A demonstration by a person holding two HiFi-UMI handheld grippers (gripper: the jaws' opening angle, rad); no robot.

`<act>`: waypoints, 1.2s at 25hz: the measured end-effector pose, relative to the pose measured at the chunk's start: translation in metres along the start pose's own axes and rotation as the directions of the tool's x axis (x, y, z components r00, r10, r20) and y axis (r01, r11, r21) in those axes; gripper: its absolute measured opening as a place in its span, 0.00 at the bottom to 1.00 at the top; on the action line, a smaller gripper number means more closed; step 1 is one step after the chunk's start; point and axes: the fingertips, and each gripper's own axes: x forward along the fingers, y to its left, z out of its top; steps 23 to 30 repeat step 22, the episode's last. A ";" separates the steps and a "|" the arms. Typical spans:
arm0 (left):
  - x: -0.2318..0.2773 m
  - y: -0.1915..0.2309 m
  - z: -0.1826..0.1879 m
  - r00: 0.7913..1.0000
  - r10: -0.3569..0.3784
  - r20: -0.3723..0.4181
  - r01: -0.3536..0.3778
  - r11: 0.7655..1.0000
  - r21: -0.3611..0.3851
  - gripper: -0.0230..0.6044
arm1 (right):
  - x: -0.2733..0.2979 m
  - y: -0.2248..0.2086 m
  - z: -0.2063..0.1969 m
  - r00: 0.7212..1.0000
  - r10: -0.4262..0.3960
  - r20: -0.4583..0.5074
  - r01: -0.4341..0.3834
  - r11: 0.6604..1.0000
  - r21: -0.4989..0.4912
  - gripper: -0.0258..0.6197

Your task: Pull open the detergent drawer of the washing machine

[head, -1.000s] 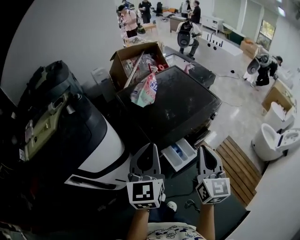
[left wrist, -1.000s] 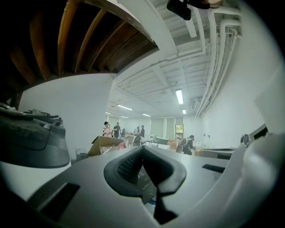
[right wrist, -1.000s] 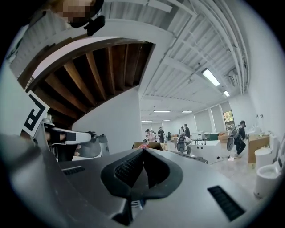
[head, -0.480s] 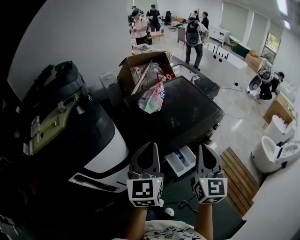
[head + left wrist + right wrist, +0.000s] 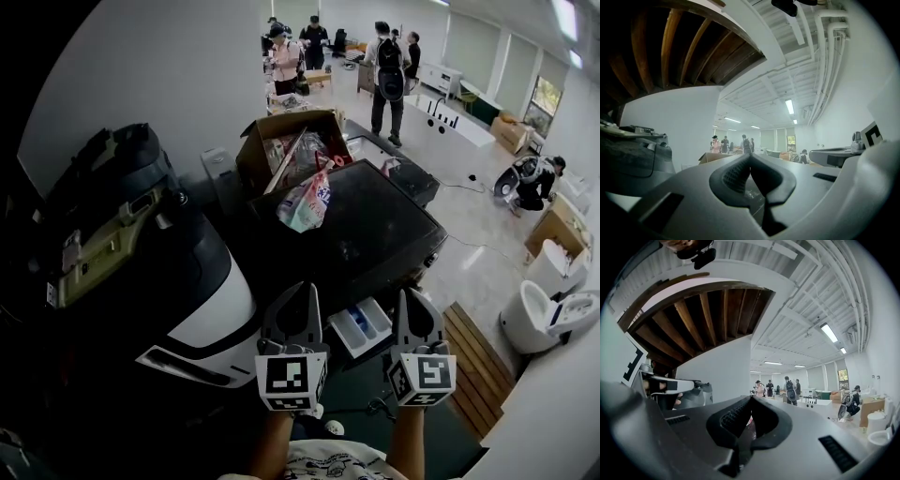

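Observation:
The washing machine (image 5: 375,230) has a dark flat top and stands in the middle of the head view. Its white detergent drawer (image 5: 361,325), with a blue compartment inside, sticks out of the front at the near corner. My left gripper (image 5: 300,292) hovers just left of the drawer, shut and empty. My right gripper (image 5: 414,298) hovers just right of it, also shut with nothing held. Neither touches the drawer. In the left gripper view the left gripper (image 5: 750,157) has its pads together, and in the right gripper view so does the right gripper (image 5: 751,399); both point level across the room.
A pink and white bag (image 5: 305,206) lies on the washer's top. Behind it stands a full cardboard box (image 5: 291,141). A large white and black machine (image 5: 159,272) fills the left. A wooden pallet (image 5: 478,352) lies on the floor at right. People stand at the back.
Both grippers have lifted a little and stay shut and empty. The drawer stays pulled out. People at the back have walked about.

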 end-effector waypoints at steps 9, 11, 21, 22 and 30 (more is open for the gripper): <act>0.007 -0.004 0.001 1.000 -0.011 0.003 0.011 1.000 0.001 0.06 | 0.003 -0.005 0.003 1.000 -0.007 0.000 0.007 1.000 -0.008 0.06; 0.008 -0.002 0.001 1.000 -0.014 0.004 0.014 1.000 0.002 0.06 | 0.005 -0.004 0.002 1.000 -0.009 0.000 0.009 1.000 -0.015 0.06; 0.011 -0.001 0.000 1.000 -0.017 0.004 0.017 1.000 -0.005 0.06 | 0.005 -0.005 0.003 1.000 -0.022 0.000 0.022 1.000 -0.019 0.06; 0.011 -0.001 0.001 1.000 -0.017 0.004 0.017 1.000 -0.006 0.06 | 0.005 -0.005 0.004 1.000 -0.023 0.001 0.023 1.000 -0.018 0.06; 0.011 -0.001 0.001 1.000 -0.017 0.004 0.017 1.000 -0.006 0.06 | 0.005 -0.005 0.004 1.000 -0.023 0.001 0.023 1.000 -0.018 0.06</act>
